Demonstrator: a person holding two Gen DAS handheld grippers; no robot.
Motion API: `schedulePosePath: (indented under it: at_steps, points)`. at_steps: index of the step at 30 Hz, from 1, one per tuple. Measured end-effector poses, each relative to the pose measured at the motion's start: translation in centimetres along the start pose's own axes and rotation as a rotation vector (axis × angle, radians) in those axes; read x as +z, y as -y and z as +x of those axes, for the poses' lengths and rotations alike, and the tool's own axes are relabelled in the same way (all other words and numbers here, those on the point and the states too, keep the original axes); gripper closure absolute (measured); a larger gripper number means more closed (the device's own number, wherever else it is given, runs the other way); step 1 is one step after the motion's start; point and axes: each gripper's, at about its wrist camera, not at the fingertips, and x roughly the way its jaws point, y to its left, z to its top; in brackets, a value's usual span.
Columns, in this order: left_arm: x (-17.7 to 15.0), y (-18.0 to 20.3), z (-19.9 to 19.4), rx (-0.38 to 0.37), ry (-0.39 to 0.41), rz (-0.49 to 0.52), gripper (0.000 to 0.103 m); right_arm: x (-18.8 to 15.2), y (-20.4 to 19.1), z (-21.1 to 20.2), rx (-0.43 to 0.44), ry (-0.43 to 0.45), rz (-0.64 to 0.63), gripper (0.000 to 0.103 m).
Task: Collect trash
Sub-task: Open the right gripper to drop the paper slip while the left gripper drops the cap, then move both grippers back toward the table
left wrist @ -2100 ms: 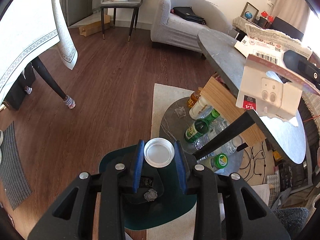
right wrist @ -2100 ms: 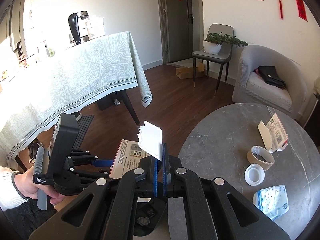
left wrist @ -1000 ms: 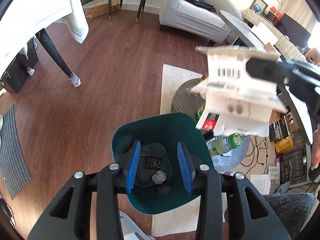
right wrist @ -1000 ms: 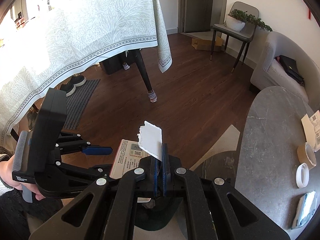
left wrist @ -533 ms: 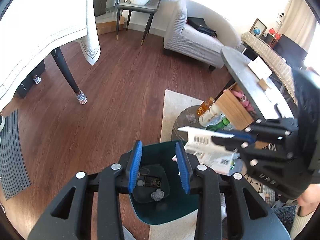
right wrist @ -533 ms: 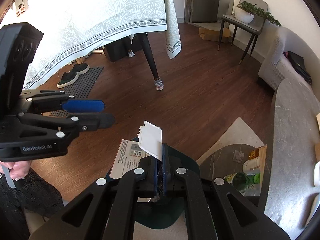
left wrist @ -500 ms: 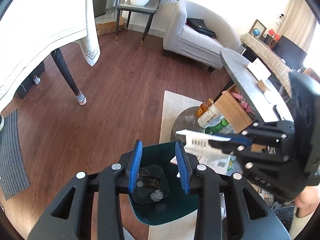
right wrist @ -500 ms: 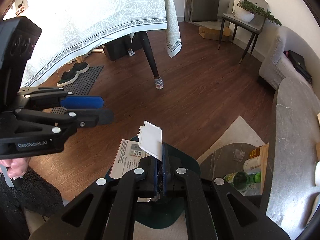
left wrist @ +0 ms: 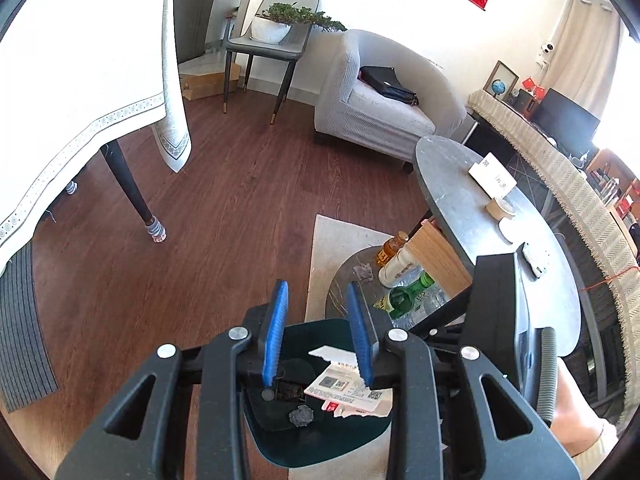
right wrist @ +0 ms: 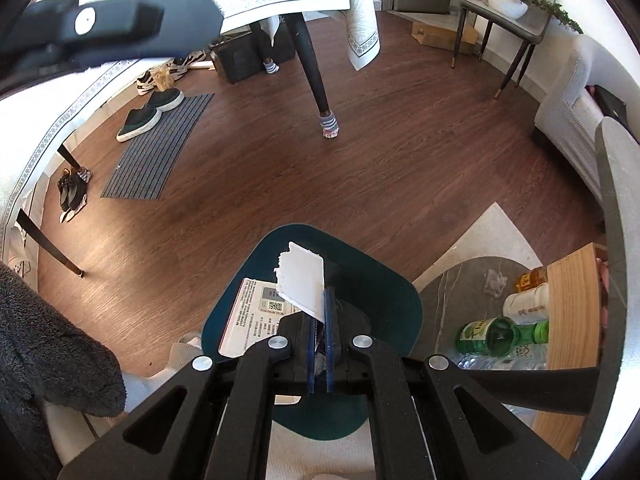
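Observation:
My right gripper is shut on a torn white packaging card with a printed label, pointing steeply down over the dark teal bin. In the left wrist view the same card hangs inside the mouth of the bin, above a grey crumpled wad. My left gripper hovers higher over the bin's near rim. Its jaws are closing, its blue pads are apart and nothing is between them. The right gripper's black housing is close on its right.
A round grey table carries a tape roll, a white card and a packet. Bottles, one green, lie on a low shelf beside the bin. A dining-table leg, an armchair and a doormat stand around.
The white cap held two seconds ago has left my left gripper, which rose and narrowed its jaws. My right gripper came down with the card from above the bin into its mouth.

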Motion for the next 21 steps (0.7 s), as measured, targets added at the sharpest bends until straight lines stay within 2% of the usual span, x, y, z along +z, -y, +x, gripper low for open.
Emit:
schedulePosePath:
  at_steps: [1,2,4,12,21]
  points:
    - [0.2,0.2,-0.2,-0.002,0.007,0.0,0.071,-0.2,-0.1,0.2,-0.014,-0.009,-0.007,0.09]
    - [0.4,0.4,-0.4,-0.002,0.014,0.003,0.071,-0.4,-0.1,0.4,-0.022,-0.018,-0.012,0.076]
    - [0.8,0.7,-0.7,-0.002,0.028,0.007,0.071,-0.8,-0.1,0.5,-0.03,-0.025,-0.016,0.062]
    - [1.8,2.2,-1.5,-0.019,0.067,0.007,0.071,-1.8,0.2,-0.2,-0.007,-0.013,-0.016,0.061]
    - [2.9,4.6,-2.5,-0.024,0.112,0.033,0.071,-2.1,-0.2,-2.8,0.049,0.06,-0.023,0.061]
